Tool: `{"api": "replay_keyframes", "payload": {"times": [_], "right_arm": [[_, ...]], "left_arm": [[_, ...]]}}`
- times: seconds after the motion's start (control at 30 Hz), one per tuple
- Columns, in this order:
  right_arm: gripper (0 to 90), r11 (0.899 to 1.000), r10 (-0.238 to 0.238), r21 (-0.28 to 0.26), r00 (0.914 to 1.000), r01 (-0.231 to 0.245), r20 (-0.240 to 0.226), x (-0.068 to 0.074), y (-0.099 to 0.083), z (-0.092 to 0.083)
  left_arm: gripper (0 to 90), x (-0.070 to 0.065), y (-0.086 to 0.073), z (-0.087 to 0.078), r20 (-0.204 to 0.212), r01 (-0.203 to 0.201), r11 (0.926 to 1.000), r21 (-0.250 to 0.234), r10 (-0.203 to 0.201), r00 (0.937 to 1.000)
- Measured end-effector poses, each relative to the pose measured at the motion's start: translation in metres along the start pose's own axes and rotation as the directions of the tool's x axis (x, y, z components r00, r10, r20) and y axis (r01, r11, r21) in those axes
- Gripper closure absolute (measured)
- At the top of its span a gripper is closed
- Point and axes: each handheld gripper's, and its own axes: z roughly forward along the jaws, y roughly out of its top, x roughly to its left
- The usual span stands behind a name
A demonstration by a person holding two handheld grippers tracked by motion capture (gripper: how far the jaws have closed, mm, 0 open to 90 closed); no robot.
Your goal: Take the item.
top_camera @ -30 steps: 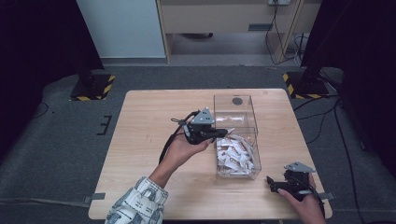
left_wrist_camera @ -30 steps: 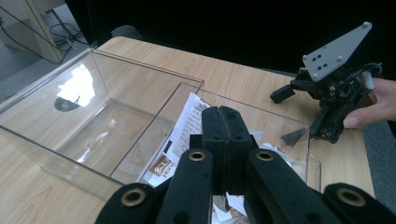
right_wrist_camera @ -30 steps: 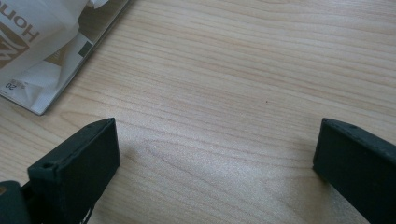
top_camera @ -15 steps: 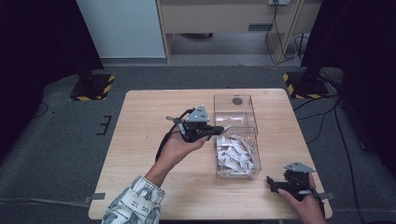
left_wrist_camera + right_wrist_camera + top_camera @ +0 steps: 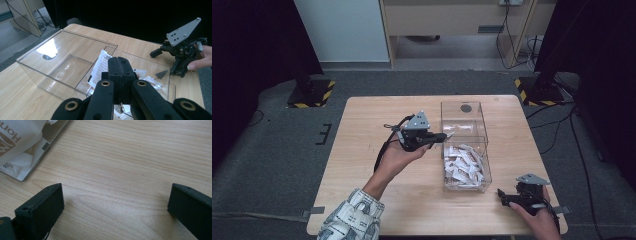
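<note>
My left gripper point(image 5: 443, 135) is held above the table's middle with its jaws pointing at the clear boxes. In the left gripper view its jaws point(image 5: 117, 65) are pressed together on a white printed packet point(image 5: 101, 65), which sticks up behind them. The packet point(image 5: 452, 134) hangs at the seam between the two boxes. The near clear box point(image 5: 486, 172) holds several white packets point(image 5: 463, 162); the far clear box point(image 5: 464, 116) is empty. My right gripper point(image 5: 502, 196) rests open on the table's front right, with bare wood between its jaws point(image 5: 115, 195).
The wooden table point(image 5: 367, 150) has open room on its left half. The table's front edge runs just below the right hand. Black stands with striped bases point(image 5: 312, 92) sit on the floor beyond the far corners.
The left gripper has drifted slightly left and toward the far side, carrying the packet from over the near box. The right gripper has stayed put.
</note>
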Motion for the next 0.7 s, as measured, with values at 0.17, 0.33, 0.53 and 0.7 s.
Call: {"api": "replay_keyframes", "payload": {"times": [0.17, 0.33, 0.53, 0.7], "right_arm": [[0.8, 1.000, 0.000, 0.000, 1.0000, 0.000, 0.000, 0.000, 0.000, 0.000], [0.8, 1.000, 0.000, 0.000, 1.0000, 0.000, 0.000, 0.000, 0.000, 0.000], [0.8, 1.000, 0.000, 0.000, 1.0000, 0.000, 0.000, 0.000, 0.000, 0.000], [0.8, 1.000, 0.000, 0.000, 1.0000, 0.000, 0.000, 0.000, 0.000, 0.000]], "left_arm": [[89.5, 0.005, -0.004, -0.005, -0.011, 0.009, 1.0000, -0.003, -0.009, 0.9999], [89.5, 0.010, -0.009, -0.012, -0.023, 0.018, 0.9998, -0.002, -0.018, 0.9996], [89.4, 0.018, -0.015, -0.014, -0.036, 0.022, 0.9997, 0.013, -0.022, 0.9991], [89.4, 0.023, -0.021, -0.015, -0.049, 0.026, 0.9994, 0.024, -0.025, 0.9985]]}}
